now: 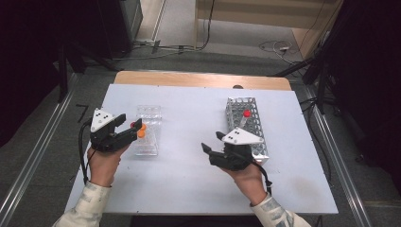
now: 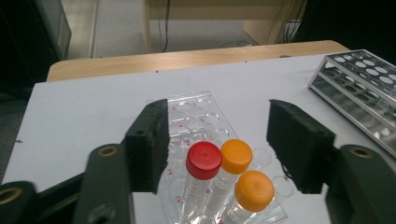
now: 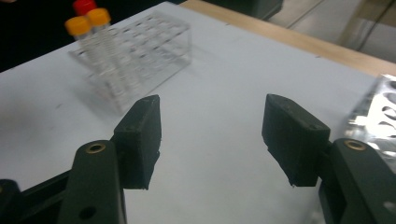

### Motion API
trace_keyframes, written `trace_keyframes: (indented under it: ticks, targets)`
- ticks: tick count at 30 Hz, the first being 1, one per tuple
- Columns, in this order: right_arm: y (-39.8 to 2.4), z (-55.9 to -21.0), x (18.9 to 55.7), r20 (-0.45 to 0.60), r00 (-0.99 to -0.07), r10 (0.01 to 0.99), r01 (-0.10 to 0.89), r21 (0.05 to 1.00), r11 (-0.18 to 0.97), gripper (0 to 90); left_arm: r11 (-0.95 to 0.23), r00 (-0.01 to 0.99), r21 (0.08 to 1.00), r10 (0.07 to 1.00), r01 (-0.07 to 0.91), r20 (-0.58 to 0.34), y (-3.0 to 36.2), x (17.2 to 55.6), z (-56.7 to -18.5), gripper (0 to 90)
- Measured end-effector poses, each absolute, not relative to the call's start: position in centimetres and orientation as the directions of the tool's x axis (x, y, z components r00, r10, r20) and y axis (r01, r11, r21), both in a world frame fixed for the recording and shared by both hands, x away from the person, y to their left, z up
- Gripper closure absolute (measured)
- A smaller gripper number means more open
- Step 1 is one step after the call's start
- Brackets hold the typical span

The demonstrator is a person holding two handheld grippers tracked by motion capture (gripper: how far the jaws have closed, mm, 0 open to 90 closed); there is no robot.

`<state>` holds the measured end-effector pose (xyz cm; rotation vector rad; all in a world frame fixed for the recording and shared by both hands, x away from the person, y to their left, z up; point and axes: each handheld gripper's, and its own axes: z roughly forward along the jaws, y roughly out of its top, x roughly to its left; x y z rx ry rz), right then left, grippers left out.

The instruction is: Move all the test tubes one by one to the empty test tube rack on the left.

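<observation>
Three capped tubes stand at the near end of a clear plastic rack [image 2: 191, 107]: one with a red cap [image 2: 203, 159] and two with orange caps [image 2: 236, 156] [image 2: 254, 190]. My left gripper [image 2: 218, 125] is open, its jaws on either side of the tubes and apart from them. In the high view the left gripper [image 1: 130, 123] sits at the clear rack's [image 1: 149, 113] left side. My right gripper [image 1: 213, 142] is open and empty over bare table, just left of a metal rack [image 1: 257, 142] that holds a red-capped tube [image 1: 247, 113].
The white table top [image 1: 189, 113] has a wooden strip along its far edge. In the right gripper view the clear rack [image 3: 149, 46] with its tubes lies ahead to the left, and the metal rack [image 3: 378, 112] is at the right edge. Cables lie on the floor beyond.
</observation>
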<state>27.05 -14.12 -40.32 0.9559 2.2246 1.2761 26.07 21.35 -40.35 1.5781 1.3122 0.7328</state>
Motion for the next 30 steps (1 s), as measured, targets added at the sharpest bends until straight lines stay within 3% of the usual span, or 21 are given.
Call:
trace_keyframes:
  ticks: [13, 19, 24, 30]
  targets:
    - [-21.8, -41.0, 30.8, -0.011, -0.534, 0.845, 0.403, 0.876, 0.266, 37.6, -0.004, 0.261, 0.914, 0.959, 0.406, -0.111, 20.9, 26.0, -40.2, 35.5]
    - [-24.1, -41.8, 33.3, -0.048, -0.611, 0.79, 0.342, 0.884, 0.318, 39.0, -0.007, 0.263, 0.914, 0.959, 0.405, -0.109, 20.8, 25.9, -40.2, 35.5]
    - [-25.5, -42.9, 35.4, 0.013, -0.6, 0.8, 0.404, 0.868, 0.289, 41.7, -0.011, 0.262, 0.91, 0.959, 0.414, -0.107, 20.7, 26.1, -40.4, 35.5]
    - [-24.8, -43.8, 36.7, -0.024, -0.625, 0.78, 0.391, 0.855, 0.34, 46.5, -0.011, 0.264, 0.911, 0.959, 0.412, -0.107, 20.6, 26.1, -40.4, 35.5]
